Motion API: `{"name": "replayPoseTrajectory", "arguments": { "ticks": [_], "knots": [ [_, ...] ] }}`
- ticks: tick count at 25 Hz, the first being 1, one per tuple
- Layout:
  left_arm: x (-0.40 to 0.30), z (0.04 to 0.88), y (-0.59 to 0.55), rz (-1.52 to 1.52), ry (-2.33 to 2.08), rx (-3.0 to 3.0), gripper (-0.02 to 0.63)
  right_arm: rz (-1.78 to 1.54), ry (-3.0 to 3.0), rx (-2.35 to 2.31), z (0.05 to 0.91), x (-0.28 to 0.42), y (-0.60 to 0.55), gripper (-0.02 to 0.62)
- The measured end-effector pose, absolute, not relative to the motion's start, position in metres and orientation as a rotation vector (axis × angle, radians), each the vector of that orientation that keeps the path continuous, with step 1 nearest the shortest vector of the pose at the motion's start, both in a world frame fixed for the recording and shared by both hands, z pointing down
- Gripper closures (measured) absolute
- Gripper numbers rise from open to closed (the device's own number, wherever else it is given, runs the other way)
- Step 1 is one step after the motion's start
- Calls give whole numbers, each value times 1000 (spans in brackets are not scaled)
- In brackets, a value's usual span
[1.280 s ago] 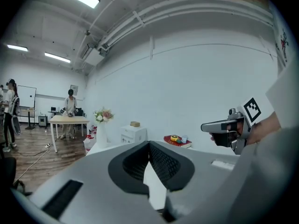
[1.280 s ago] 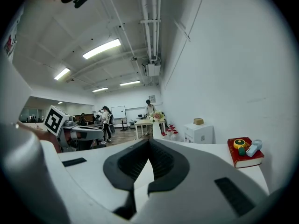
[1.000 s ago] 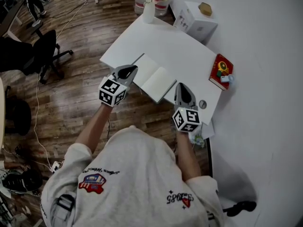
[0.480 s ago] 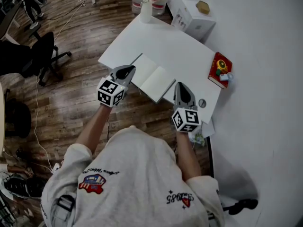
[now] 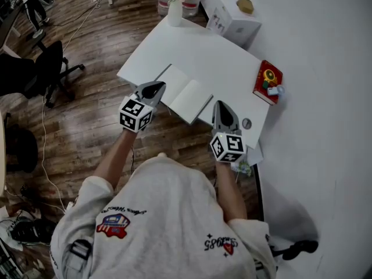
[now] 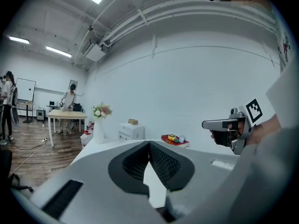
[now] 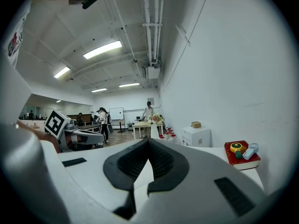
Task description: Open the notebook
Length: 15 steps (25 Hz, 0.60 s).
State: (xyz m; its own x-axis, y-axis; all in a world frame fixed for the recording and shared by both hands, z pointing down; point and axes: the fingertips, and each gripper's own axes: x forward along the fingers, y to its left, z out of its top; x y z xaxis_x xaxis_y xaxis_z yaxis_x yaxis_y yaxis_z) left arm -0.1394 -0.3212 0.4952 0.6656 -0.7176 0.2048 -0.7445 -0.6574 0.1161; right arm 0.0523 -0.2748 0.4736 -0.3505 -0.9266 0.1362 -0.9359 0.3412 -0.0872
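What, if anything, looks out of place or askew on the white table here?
The open white notebook lies at the near edge of the white table, and one corner seems to hang slightly past it. Nothing looks spilled or damaged.

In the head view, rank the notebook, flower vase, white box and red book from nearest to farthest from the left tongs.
1. notebook, just right of the left tongs.
2. flower vase, table's far corner.
3. white box beyond the table and red book at its right edge: too close to call.
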Motion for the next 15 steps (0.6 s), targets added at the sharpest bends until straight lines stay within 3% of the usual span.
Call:
{"name": "replayPoseTrajectory", "arguments": {
  "ticks": [15],
  "knots": [
    [-120,505,-313,230,-1139,2693,601,232,-2494,1783,475,72,-262,601]
  ]
}}
